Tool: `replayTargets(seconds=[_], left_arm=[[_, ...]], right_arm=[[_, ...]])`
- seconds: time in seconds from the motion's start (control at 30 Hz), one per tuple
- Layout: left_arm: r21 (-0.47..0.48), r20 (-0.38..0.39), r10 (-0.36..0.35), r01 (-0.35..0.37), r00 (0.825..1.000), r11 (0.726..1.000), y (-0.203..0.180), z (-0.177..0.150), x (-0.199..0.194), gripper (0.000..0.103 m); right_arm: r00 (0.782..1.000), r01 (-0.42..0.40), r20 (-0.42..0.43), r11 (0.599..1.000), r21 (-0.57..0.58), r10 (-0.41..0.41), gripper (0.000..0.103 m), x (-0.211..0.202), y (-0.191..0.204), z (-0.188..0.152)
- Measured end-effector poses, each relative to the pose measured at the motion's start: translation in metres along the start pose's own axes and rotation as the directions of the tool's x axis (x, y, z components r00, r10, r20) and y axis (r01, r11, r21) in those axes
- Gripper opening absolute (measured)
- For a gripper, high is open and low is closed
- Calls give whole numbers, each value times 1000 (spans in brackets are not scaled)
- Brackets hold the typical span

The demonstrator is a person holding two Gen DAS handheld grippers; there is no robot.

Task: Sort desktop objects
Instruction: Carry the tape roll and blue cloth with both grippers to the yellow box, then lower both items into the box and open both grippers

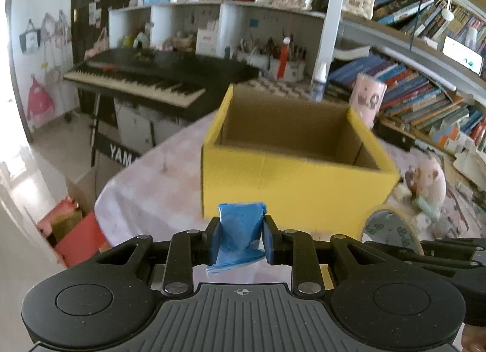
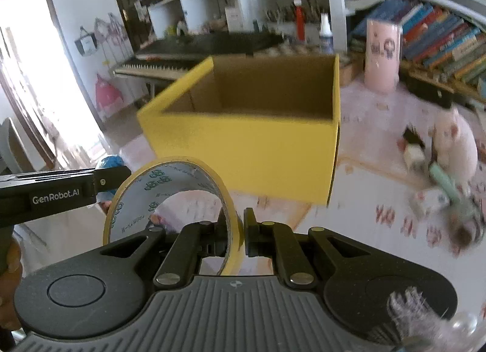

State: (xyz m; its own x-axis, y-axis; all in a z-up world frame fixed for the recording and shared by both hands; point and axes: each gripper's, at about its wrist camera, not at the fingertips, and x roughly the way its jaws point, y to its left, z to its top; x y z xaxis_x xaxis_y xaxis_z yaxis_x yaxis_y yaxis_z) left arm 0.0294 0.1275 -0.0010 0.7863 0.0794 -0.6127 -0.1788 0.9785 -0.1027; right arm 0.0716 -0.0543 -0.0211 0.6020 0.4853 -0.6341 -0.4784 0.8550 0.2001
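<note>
An open yellow cardboard box [image 1: 291,181] stands on the table ahead of both grippers; it also shows in the right wrist view [image 2: 243,145]. My left gripper [image 1: 240,236] is shut on a crumpled blue packet [image 1: 240,230], held just short of the box's near wall. My right gripper [image 2: 238,233] is shut on the rim of a yellow tape roll [image 2: 170,197], held in front of the box. The tape roll also shows in the left wrist view [image 1: 391,227], at the right. The left gripper's arm [image 2: 60,191] shows at the left of the right wrist view.
On the pink tablecloth [image 2: 379,224] to the right lie a plush toy [image 2: 455,142], a teal object [image 2: 446,184] and small items. A pink cylinder [image 2: 382,57] stands behind the box. A keyboard piano [image 1: 145,81] and bookshelves [image 1: 425,93] stand beyond.
</note>
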Motion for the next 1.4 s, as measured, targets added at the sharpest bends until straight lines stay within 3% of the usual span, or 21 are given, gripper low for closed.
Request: replayTargets(seconds=[0.27,0.5,0.73,1.07,1.4], left_arm=[[17,99,13,-15,995,1000,-19,45,17,26],[40,120,44,-49,992,998,-38,65,36,26],[66,71,68,-73,995,995,-53,75,69,26],[87,-38,107,-103,994,991,-66,73,109,26],[113,-141,149,-134,979,985,-71,67,133,26]], right_arm=[[990,1,142,998,-62,8,8,4,-21,56],[984,-13,177,993,-114,33,8,25,-43,97],[990,-39,126,982,-185,63,8,60,-59,114],[995,-97,-15,945,-311,97,9,107,-74,130],[978,-190,-172,829,-525,116,9,141,-62,130]])
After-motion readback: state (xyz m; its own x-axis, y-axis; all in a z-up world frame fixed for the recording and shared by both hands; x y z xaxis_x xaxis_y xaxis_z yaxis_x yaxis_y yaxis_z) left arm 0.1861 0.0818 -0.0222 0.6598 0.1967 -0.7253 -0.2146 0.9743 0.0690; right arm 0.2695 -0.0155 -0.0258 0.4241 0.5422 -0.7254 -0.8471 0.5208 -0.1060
